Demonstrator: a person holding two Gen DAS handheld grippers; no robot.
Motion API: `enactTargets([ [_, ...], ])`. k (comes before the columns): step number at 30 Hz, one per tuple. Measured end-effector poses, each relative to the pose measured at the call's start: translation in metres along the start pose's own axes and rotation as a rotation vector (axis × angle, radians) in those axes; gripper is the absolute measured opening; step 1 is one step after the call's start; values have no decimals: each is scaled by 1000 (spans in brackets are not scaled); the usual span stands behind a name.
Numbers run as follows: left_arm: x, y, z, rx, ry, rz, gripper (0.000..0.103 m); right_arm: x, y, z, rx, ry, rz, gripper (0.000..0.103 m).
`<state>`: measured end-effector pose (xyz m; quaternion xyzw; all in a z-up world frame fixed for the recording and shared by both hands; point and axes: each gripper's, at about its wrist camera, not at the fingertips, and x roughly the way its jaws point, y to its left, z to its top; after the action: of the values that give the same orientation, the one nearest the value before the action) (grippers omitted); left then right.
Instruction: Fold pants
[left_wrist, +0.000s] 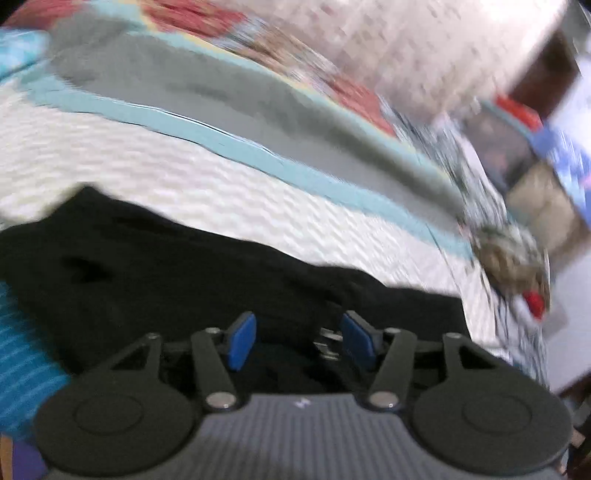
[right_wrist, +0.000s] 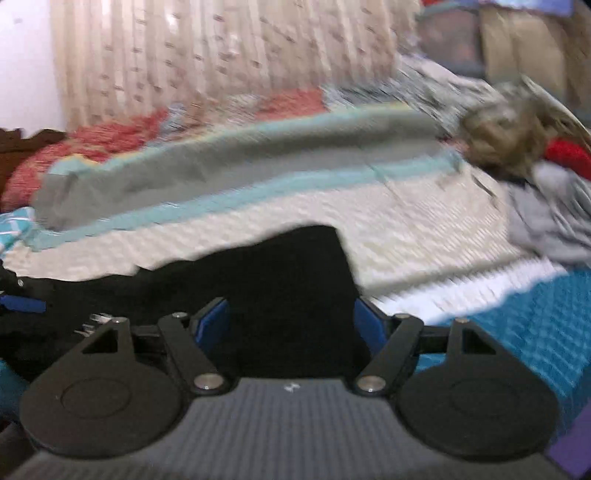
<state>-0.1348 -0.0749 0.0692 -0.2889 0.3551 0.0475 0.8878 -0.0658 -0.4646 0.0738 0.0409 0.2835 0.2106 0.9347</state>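
Black fabric, the pants (left_wrist: 192, 280), lies on the bed (left_wrist: 155, 177) before us. Our left hand-held gripper (left_wrist: 299, 339) and right hand-held gripper (right_wrist: 291, 325) both stand spread wide, gripping nothing. We judge a grasp pending: next, pinch an edge.

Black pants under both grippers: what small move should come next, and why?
Probably lower both grippers a little and close on the fabric. The left gripper and right gripper both stand open with the black pants between their blue pads, nothing pinched yet. The pants lie rumpled on the white bedspread, so a firm hold comes before any fold. Blur hides the exact edges.
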Motion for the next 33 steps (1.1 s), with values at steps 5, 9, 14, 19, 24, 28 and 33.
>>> enactTargets([
  [5, -69, 78, -7, -183, -164, 74, 62, 20, 58, 2, -74, 69, 199, 71],
  [9, -91, 126, -15, -336, -212, 177, 74, 47, 101, -3, -143, 162, 300, 40],
  [14, -67, 146, -14, -414, -178, 120, 89, 87, 127, -19, -152, 333, 284, 36],
  [19, -12, 171, -10, -464, -102, 96, 93, 83, 127, -15, -172, 330, 268, 37],
  [24, 2, 180, -8, -515, -131, 92, 41, 84, 125, -19, -130, 347, 279, 37],
  [28, -23, 153, -1, -416, -197, 71, 32, 76, 126, -9, -88, 323, 313, 38],
  [33, -40, 96, 12, -230, -251, 26, 31, 67, 146, 1, -129, 265, 406, 38],
])
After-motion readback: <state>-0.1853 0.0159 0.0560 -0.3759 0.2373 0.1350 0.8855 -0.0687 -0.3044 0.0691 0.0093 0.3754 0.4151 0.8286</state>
